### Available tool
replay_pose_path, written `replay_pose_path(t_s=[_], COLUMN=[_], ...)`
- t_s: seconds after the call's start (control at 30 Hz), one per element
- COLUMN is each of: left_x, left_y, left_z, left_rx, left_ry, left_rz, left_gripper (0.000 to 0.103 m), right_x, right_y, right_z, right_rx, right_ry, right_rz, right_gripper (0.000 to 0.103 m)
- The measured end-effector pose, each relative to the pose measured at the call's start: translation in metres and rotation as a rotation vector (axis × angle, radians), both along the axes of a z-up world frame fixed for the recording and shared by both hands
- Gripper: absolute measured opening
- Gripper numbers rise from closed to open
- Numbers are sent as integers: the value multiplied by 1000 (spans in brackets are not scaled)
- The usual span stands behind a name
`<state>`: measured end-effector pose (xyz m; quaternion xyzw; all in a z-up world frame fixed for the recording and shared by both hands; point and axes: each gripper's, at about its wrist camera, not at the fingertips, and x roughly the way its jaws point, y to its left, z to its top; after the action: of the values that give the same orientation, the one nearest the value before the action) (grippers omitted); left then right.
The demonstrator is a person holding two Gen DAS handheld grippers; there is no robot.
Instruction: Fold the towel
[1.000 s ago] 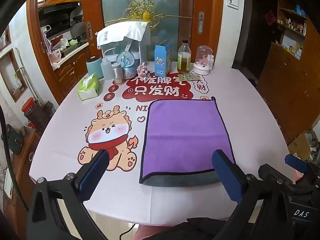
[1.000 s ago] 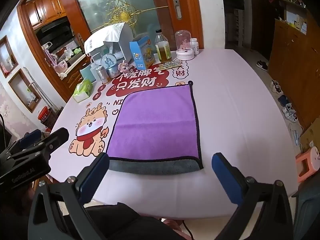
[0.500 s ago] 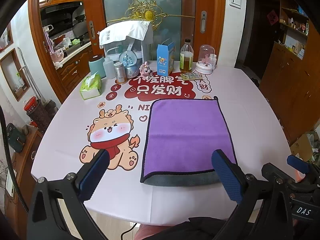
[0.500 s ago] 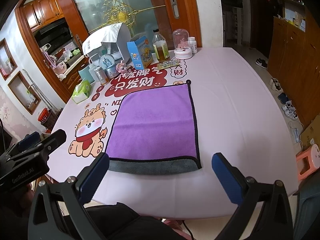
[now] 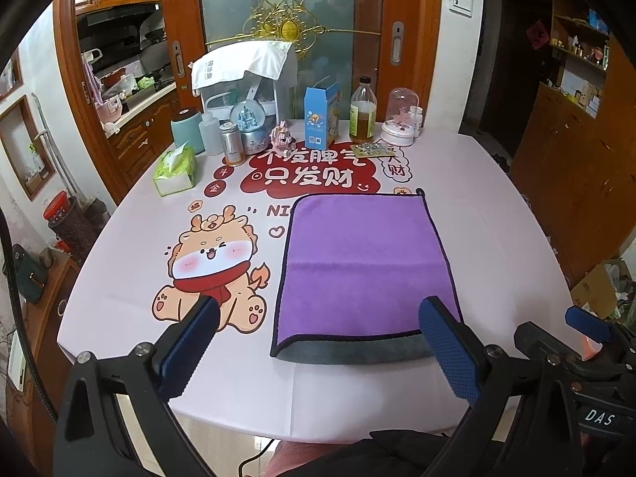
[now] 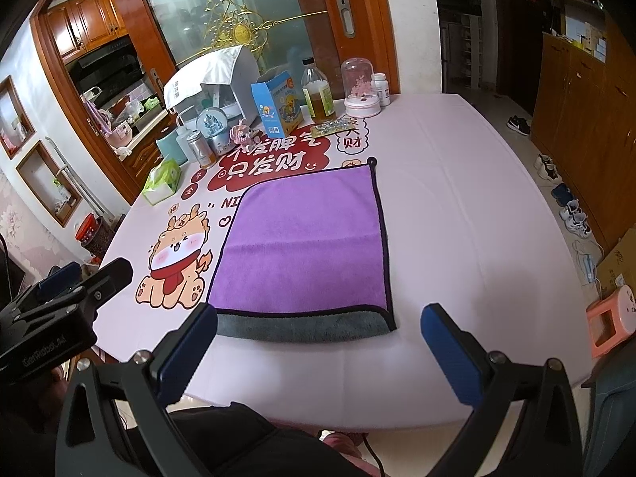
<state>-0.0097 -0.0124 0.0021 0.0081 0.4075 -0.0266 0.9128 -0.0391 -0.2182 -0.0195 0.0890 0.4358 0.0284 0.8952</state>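
A purple towel (image 5: pixel 363 262) with a black hem lies flat on the pink tablecloth, folded once so a grey strip of its underside (image 5: pixel 357 351) shows at the near edge. It also shows in the right wrist view (image 6: pixel 310 246). My left gripper (image 5: pixel 324 324) is open and empty, held above the table's near edge in front of the towel's near left part. My right gripper (image 6: pixel 324 328) is open and empty, held before the towel's near right corner. Neither touches the towel.
The round table (image 5: pixel 497 214) carries a tissue pack (image 5: pixel 175 167), a blue carton (image 5: pixel 320 121), an oil bottle (image 5: pixel 362 113), a snow globe (image 5: pixel 248 119) and jars along its far edge. A pink stool (image 6: pixel 612 324) and shoes (image 6: pixel 572 214) lie on the floor right.
Both grippers have drawn back and risen slightly, so the towel sits a little farther away. The towel has not moved. Both grippers stay open.
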Motion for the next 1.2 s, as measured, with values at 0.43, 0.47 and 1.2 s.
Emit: replay_pose_path(t_s=[0.43,0.47,1.2], left_x=[-10,-10,42], left_y=[-2,-3,20], left_z=[-1,-3,-54], left_rx=[19,22,60], left_ry=[33,40,192], left_rz=[9,8,-82], left_gripper=[100,100,100], right_x=[-4,-10,23], right_y=[-4,-4,-19], right_z=[-4,-6,-40], right_rx=[5,6,0], right_ry=[3,3,79], right_rz=[2,3,14], right_gripper=[102,102,101])
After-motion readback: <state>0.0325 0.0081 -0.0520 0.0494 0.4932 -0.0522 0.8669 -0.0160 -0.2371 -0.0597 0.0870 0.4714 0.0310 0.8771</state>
